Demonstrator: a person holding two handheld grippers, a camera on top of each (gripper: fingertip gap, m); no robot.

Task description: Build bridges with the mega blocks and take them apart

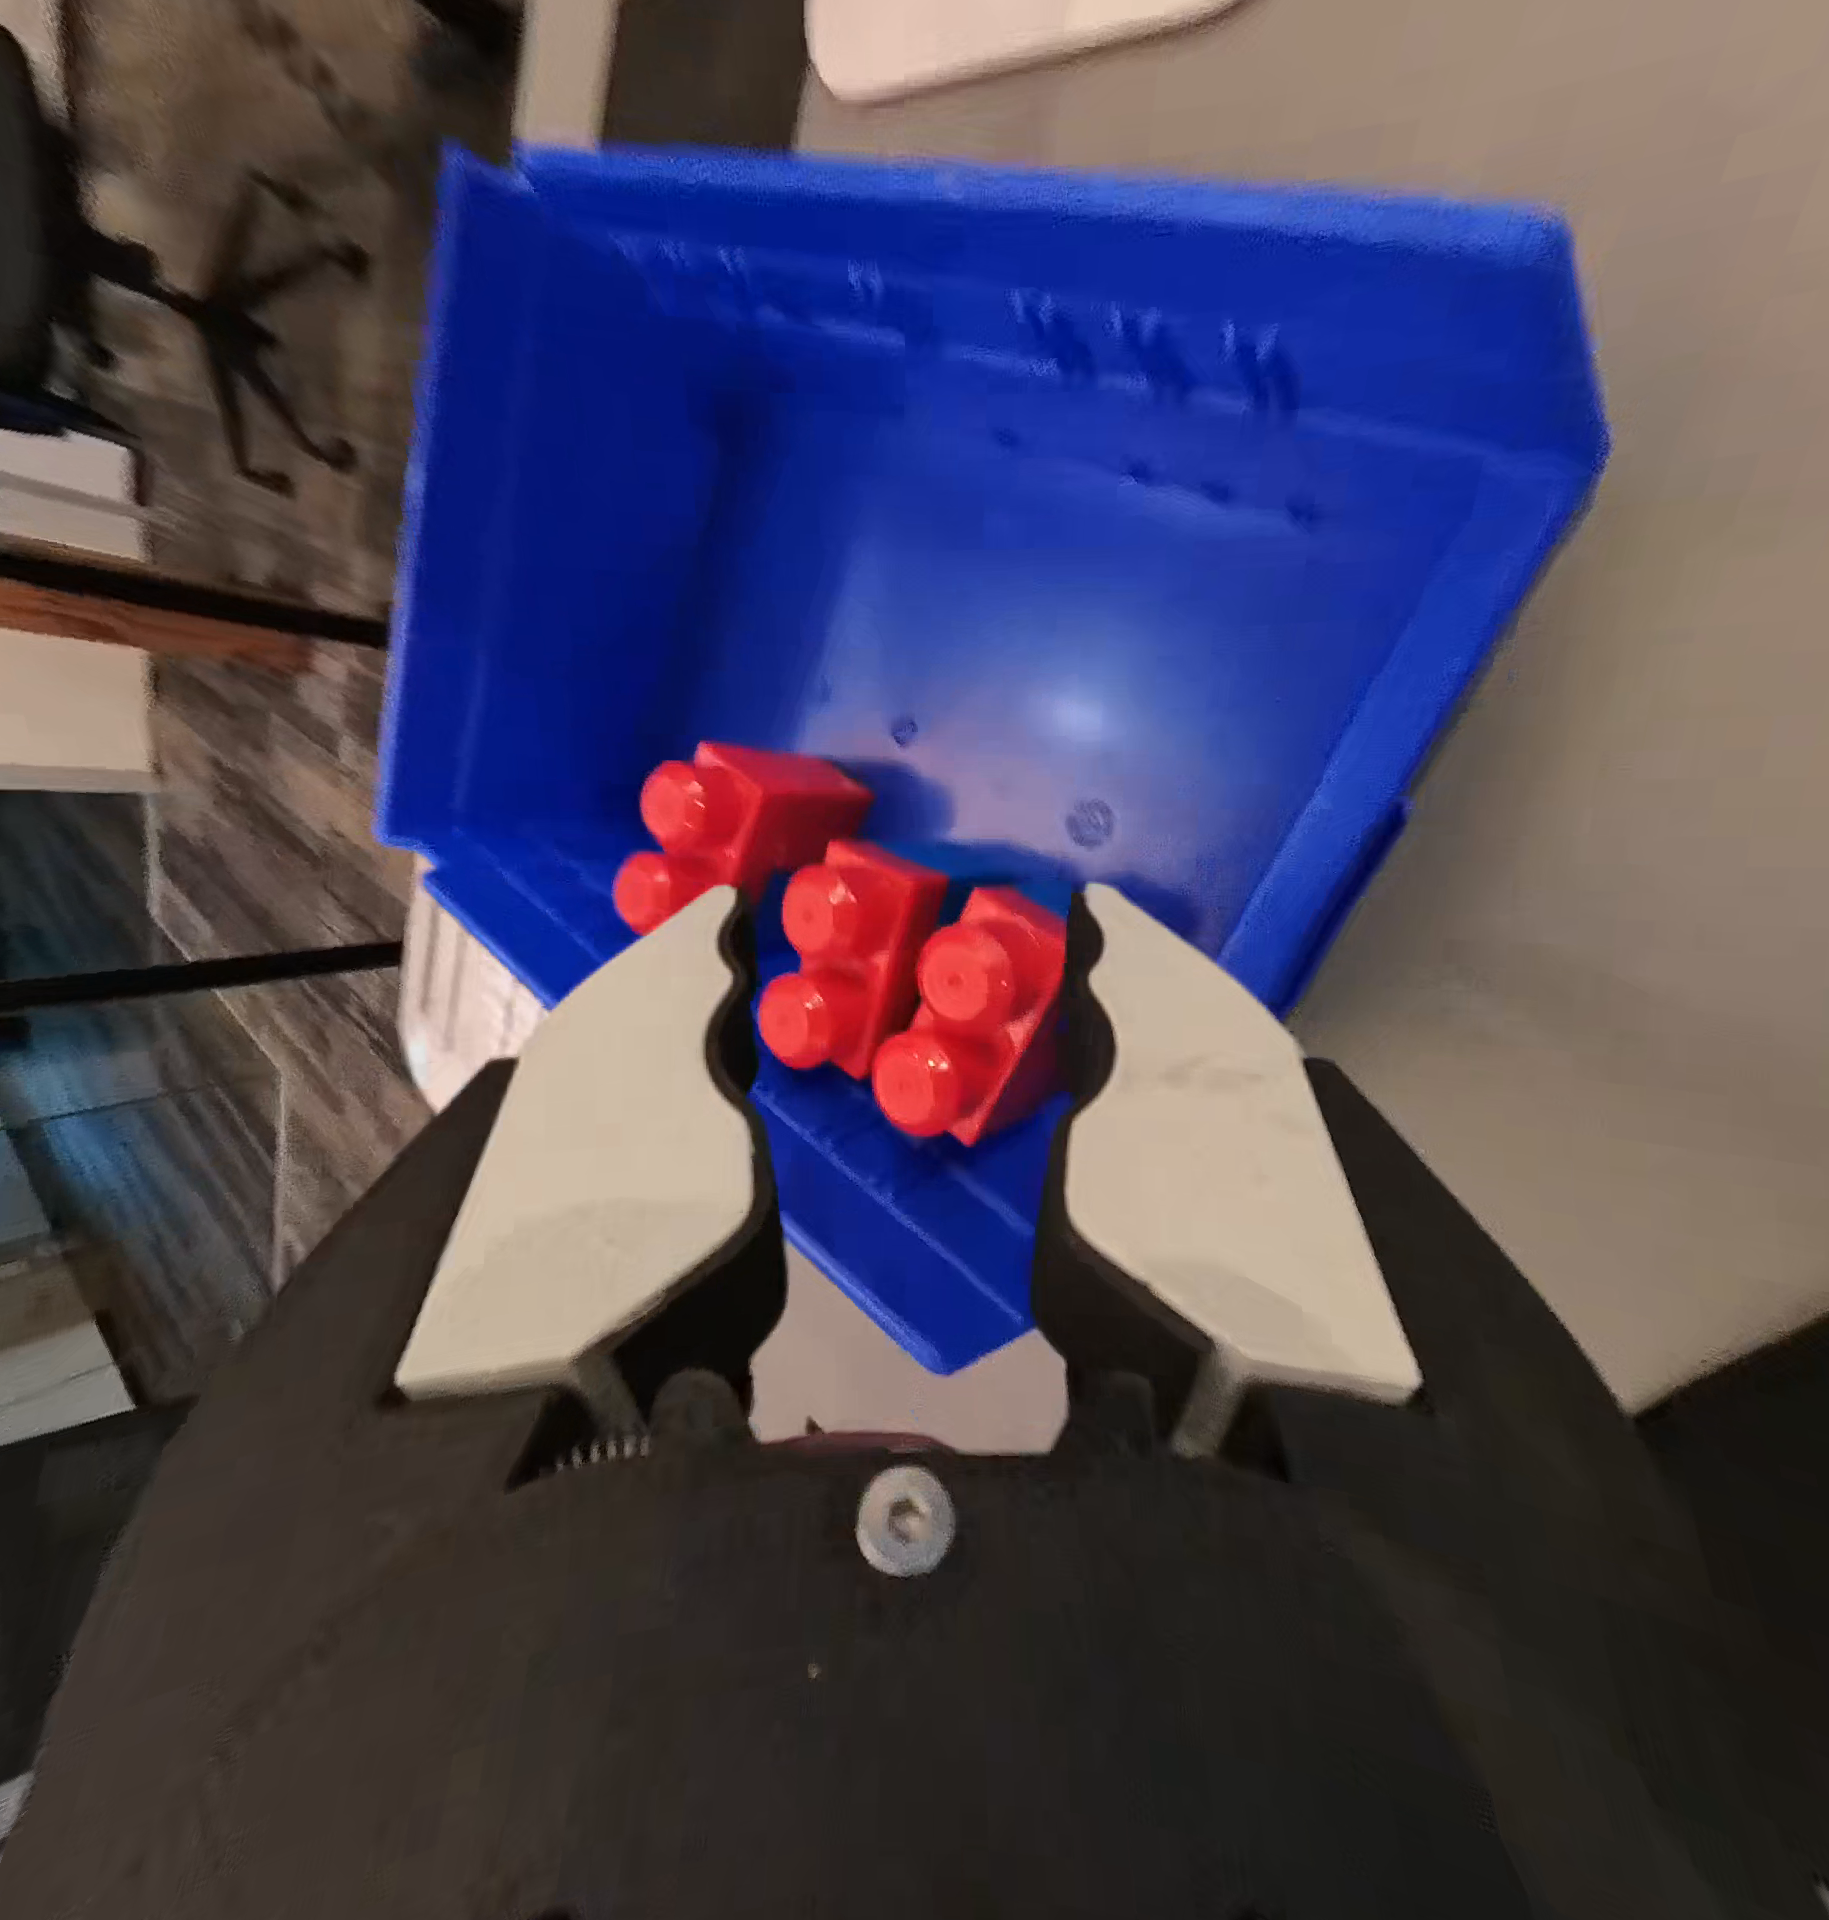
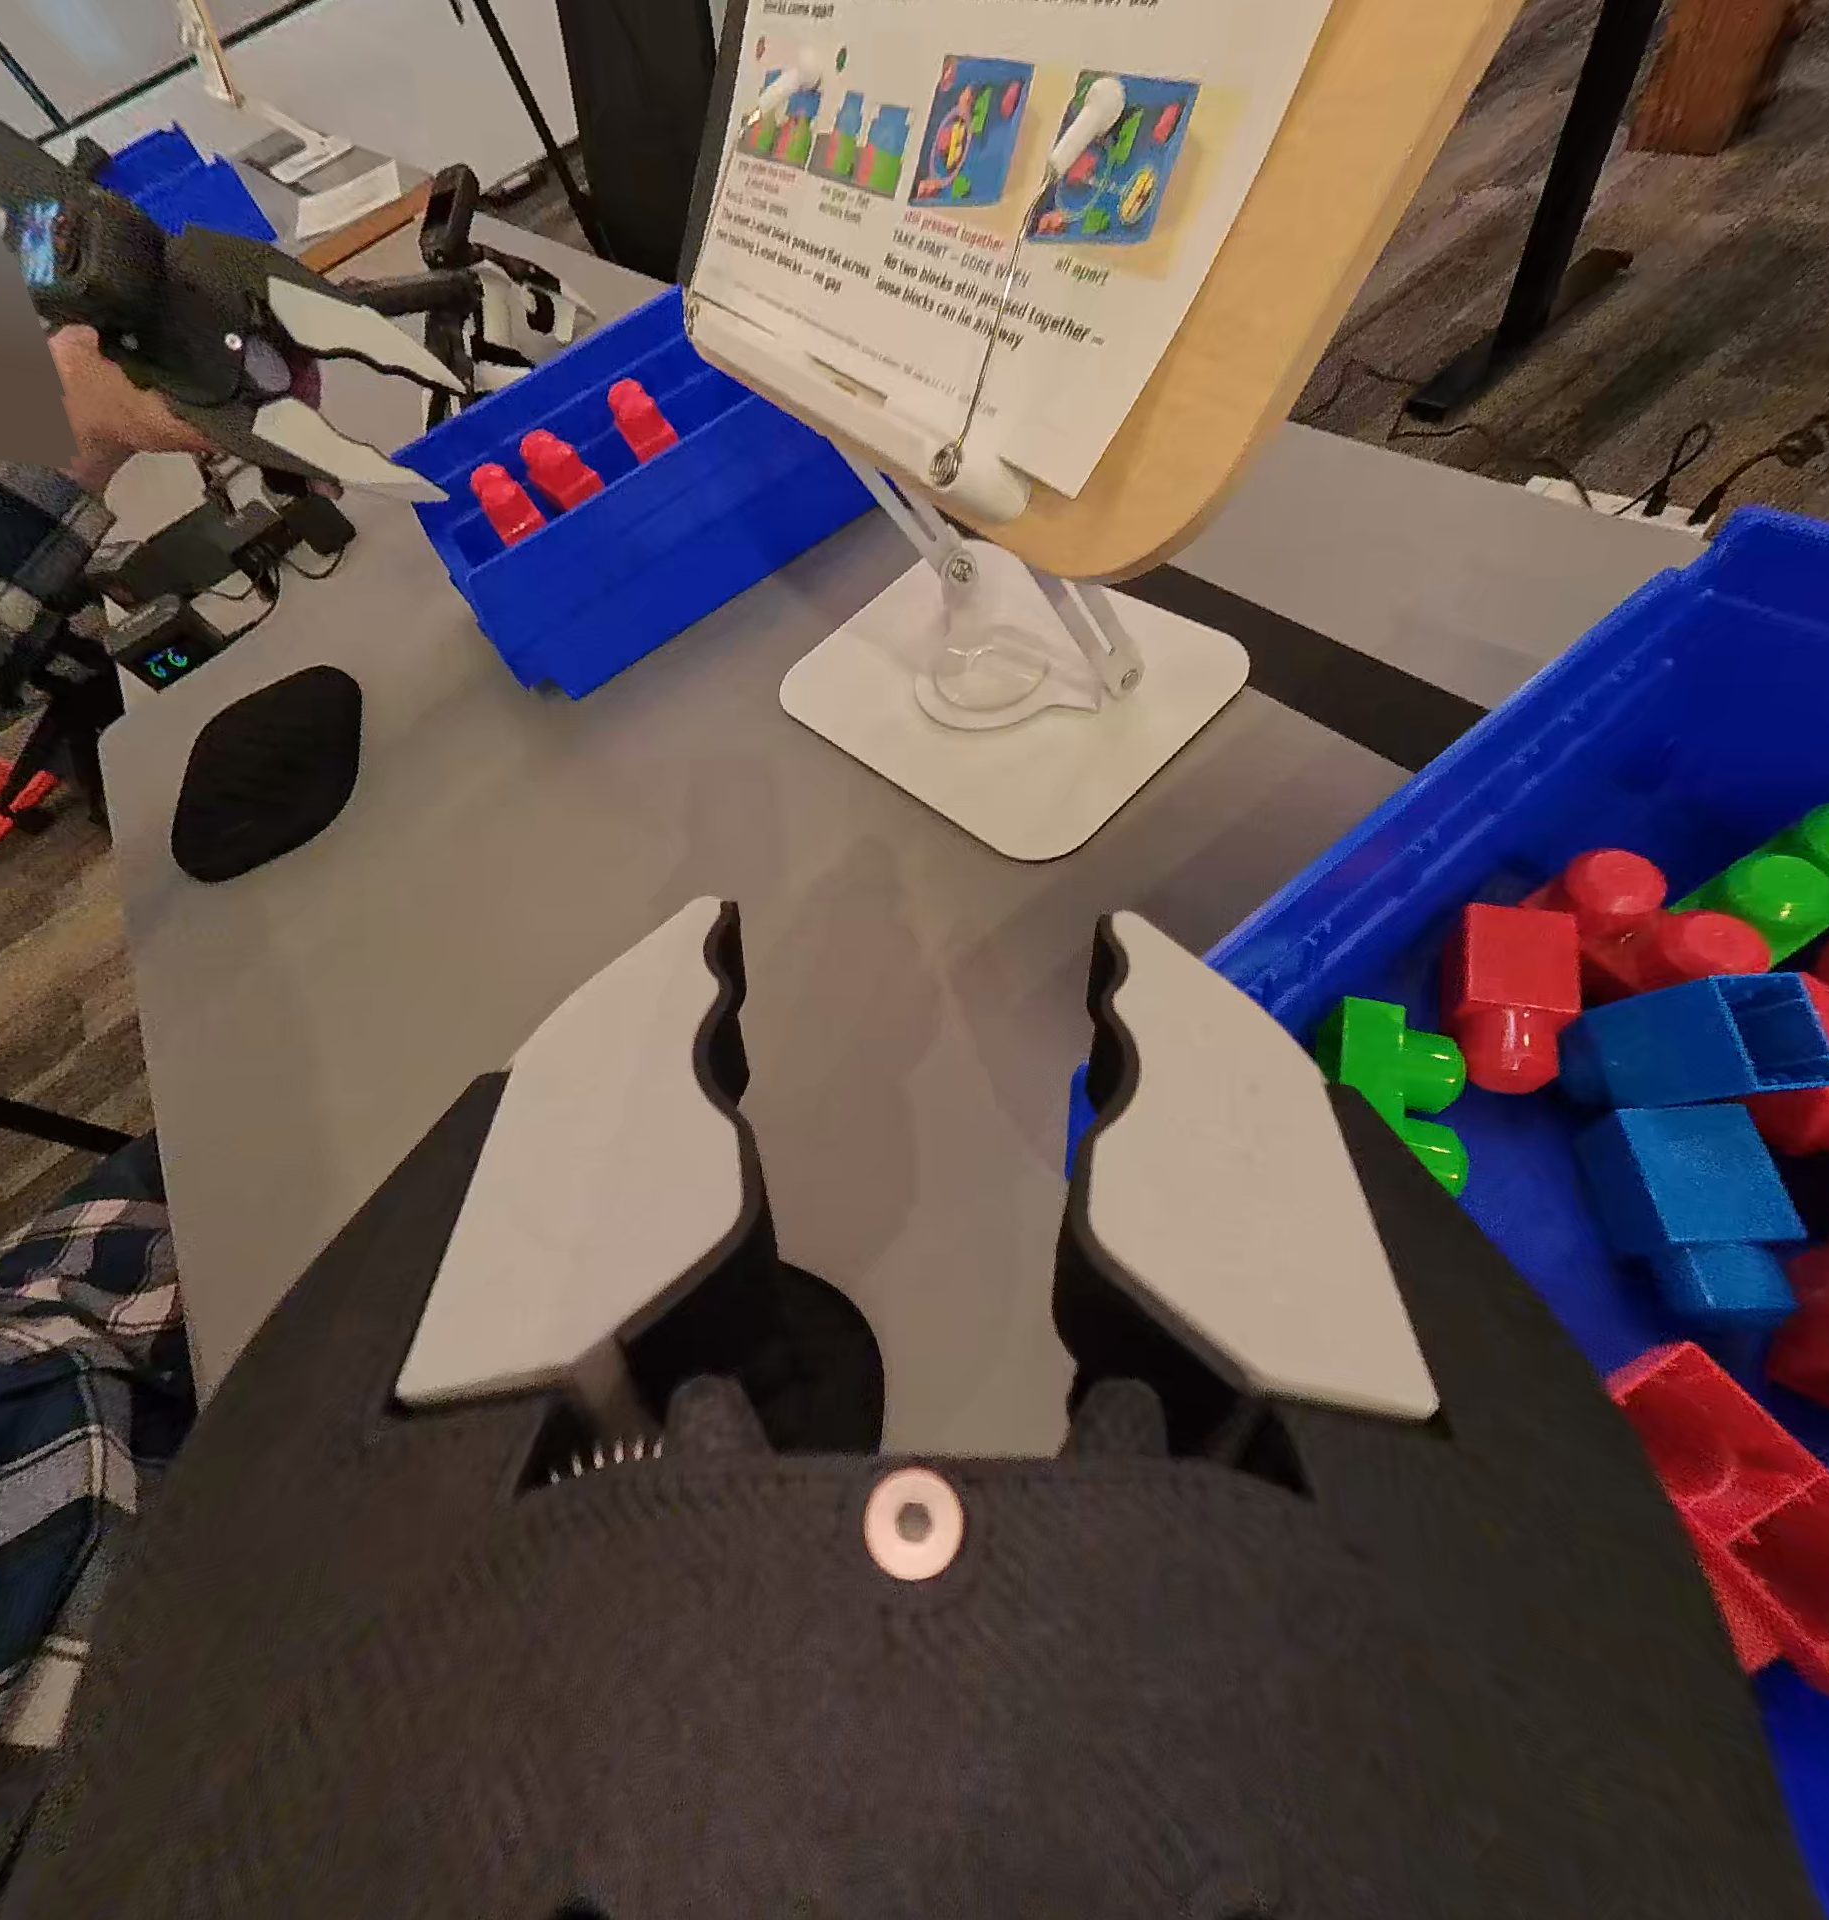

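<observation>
My left gripper (image 1: 905, 961) hangs open over the small blue bin (image 1: 681, 416), its fingers straddling two of the three red two-stud blocks (image 1: 858, 966) by the bin's near wall, pads apparently not pressing. I should centre on one block only before squeezing. My right gripper (image 2: 915, 997) is open and empty beside the big bin (image 2: 1512, 831) of mixed blocks

Holding left claw (image 1: 905, 935) tilted downward, fingers parted wide and gripping nothing; hovering right claw (image 2: 915, 966) spread, bare.
</observation>
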